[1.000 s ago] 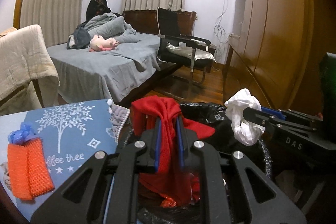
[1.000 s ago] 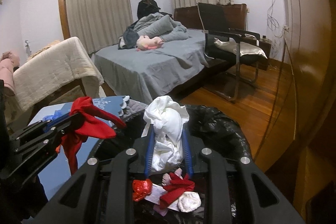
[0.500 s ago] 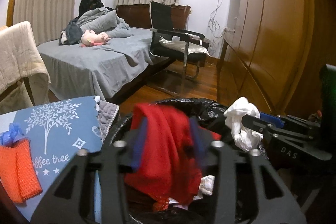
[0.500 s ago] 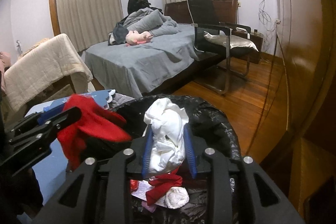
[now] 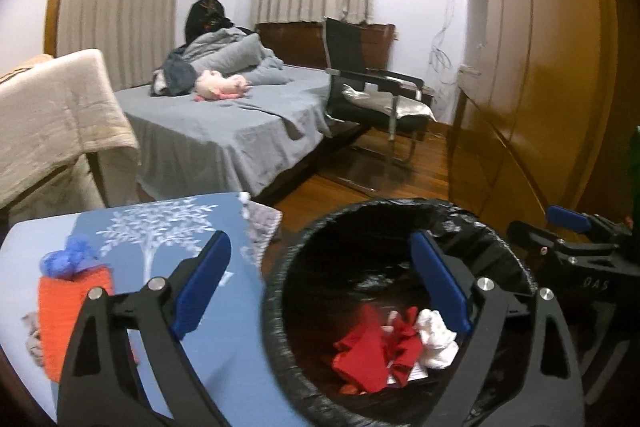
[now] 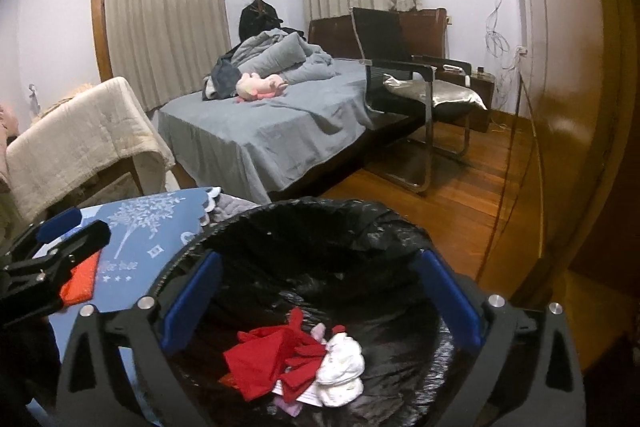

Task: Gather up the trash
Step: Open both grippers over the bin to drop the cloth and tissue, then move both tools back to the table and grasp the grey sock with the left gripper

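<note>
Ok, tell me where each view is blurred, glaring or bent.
Left wrist: motion-smeared, worst on the orange knit and red cloth; curtains bow outward. Right wrist: sharper, glare streak on the wardrobe door, whose edges curve; corners black in both.

Grey bed (image 6: 256,131), black chair (image 6: 404,83), perhaps a plush toy (image 6: 260,85)

A bed (image 6: 280,123) draped in grey sheets stood beneath two curtained windows (image 6: 164,11), a black cantilever chair (image 6: 416,83) beside it on the wooden floor (image 6: 460,211), wardrobe doors (image 5: 532,67) lining the right wall.
</note>
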A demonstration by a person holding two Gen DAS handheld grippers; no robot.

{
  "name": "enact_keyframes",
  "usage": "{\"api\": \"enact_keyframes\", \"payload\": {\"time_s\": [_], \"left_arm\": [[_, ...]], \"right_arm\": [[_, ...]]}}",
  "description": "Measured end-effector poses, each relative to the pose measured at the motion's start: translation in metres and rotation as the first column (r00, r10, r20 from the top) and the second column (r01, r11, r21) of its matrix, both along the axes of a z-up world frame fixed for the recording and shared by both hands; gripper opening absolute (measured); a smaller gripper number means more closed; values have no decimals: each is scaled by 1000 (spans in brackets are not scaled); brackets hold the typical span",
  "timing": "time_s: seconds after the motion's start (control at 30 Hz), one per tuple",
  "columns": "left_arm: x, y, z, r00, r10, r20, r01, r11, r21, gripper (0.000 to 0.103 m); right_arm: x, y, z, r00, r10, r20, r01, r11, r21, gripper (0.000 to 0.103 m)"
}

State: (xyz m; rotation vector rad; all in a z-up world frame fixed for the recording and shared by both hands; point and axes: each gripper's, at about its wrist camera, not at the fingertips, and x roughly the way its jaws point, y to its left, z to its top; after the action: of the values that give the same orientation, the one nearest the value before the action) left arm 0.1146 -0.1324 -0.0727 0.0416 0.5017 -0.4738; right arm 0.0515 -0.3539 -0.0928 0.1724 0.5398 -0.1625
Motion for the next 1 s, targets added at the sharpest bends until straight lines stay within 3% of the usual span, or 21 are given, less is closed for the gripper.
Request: {"api": "enact_keyframes", "payload": {"time_s": [0.47, 1.0], "left_arm": [[-9, 93, 9, 981, 192, 28, -192, 981, 6, 91], [-15, 213, -2, 906, 422, 30, -423, 904, 54, 91]], "right_arm": [[26, 68, 3, 991, 131, 1, -131, 991, 2, 98], [65, 175, -5, 949, 316, 8, -316, 949, 1, 98]]}}
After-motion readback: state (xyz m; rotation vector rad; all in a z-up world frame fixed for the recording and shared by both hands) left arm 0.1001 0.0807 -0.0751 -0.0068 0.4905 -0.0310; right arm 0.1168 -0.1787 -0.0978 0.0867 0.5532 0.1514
